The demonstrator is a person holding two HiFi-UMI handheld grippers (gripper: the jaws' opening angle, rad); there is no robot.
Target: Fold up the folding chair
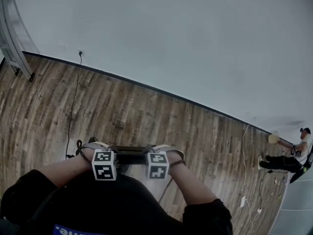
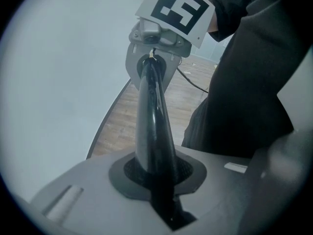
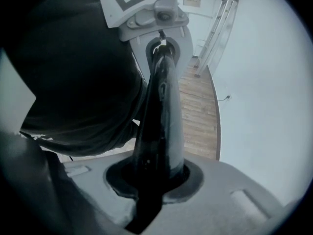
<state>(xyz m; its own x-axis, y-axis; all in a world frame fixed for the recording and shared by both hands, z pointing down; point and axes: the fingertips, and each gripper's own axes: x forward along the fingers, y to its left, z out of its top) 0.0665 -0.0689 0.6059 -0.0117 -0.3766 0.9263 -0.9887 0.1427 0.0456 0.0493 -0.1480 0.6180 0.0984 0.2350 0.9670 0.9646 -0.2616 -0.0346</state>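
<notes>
Of the folding chair I see only a black tube (image 1: 131, 154), lying level just in front of the person's dark torso. My left gripper (image 1: 105, 156) grips its left end and my right gripper (image 1: 157, 157) its right end, both pointing steeply down under their marker cubes. In the left gripper view the black tube (image 2: 152, 126) runs from between my left gripper's (image 2: 159, 180) pads up to the right gripper (image 2: 154, 58). The right gripper view mirrors this: the tube (image 3: 161, 116) leaves my right gripper (image 3: 154, 180) and reaches the left gripper (image 3: 159, 38). The rest of the chair is hidden.
Wooden floor meets a white wall. A black cable (image 1: 73, 102) runs from the wall down the floor at left. A metal frame (image 1: 12, 38) leans at the upper left. A person (image 1: 288, 155) sits far right, near white cords and a power strip (image 1: 243, 200).
</notes>
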